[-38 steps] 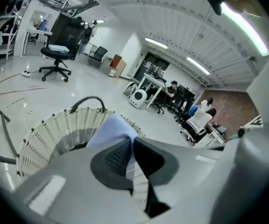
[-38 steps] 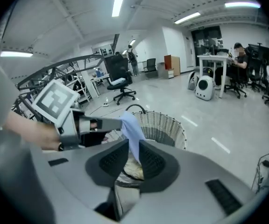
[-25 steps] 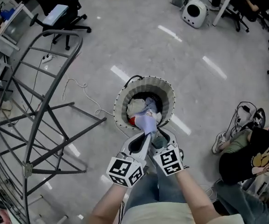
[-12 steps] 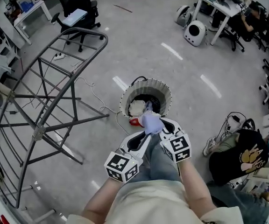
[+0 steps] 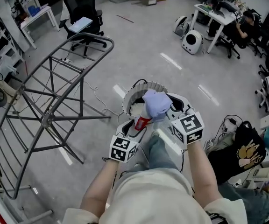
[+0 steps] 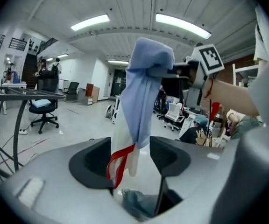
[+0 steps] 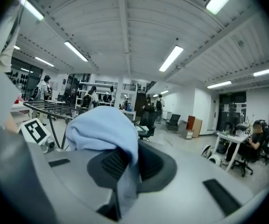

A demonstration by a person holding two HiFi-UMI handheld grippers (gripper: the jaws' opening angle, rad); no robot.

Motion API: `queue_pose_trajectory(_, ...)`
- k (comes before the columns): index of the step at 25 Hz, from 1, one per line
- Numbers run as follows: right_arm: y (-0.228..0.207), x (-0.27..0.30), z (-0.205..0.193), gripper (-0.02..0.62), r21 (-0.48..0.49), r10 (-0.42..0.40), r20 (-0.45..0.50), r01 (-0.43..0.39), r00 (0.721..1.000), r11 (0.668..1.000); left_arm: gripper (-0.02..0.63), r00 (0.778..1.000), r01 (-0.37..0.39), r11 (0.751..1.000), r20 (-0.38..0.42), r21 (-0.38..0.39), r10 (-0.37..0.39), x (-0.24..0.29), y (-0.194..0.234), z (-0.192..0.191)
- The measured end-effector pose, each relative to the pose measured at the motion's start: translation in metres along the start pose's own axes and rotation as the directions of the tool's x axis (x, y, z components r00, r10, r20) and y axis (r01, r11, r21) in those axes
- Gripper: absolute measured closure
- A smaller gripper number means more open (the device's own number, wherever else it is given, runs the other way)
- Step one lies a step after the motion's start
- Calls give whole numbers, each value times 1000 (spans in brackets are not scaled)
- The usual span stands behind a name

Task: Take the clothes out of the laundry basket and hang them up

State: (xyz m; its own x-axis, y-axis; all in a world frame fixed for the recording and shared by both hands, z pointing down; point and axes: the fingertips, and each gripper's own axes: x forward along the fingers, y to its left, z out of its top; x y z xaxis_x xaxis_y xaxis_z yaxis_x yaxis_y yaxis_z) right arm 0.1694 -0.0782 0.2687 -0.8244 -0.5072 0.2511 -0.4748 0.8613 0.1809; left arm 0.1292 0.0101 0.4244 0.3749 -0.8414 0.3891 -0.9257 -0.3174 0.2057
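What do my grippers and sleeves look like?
Both the left gripper and right gripper: pale grey rounded shells, black ribbed fingers, each with a white cube of black square markers. The left's fingers are opening, a blue garment hanging between them. You wear a cream short-sleeved top.

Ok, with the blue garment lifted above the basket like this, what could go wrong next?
1. The light blue garment hangs from the right gripper alone, bunched over its shut jaws; a loose fold might slip and drop it into the laundry basket.
2. The left gripper is opening its jaws with the garment's red-trimmed end hanging between them; it could snag as the grippers part.
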Motion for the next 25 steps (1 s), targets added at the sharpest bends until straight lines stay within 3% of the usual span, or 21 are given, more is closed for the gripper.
queue_pose_trajectory(5, -15, -3, 65, 552, -72, 11, 88, -4, 996, 997, 377, 998, -58, 982, 22, 178, 55, 23, 1, 24)
queue_pose_trajectory(10, -39, 1, 122, 552, -73, 30, 187, -17, 982, 997, 383, 994, -77, 966, 97, 248, 54, 34, 1, 65)
queue_pose_trajectory(14, -49, 14, 163, 552, -79, 120, 273, -102, 954, 992, 354, 987, -131, 936, 136, 327, 90, 62, 10, 101)
queue_pose_trajectory(19, -56, 32, 205, 552, -151, 225, 338, -184, 914, 971, 348, 964, -207, 941, 219, 267, 150, 84, 42, 163)
queue_pose_trajectory(25, -114, 74, 206, 552, -195, 247, 314, -192, 917, 962, 466, 924, -312, 934, 283, 175, 256, 73, 89, 195)
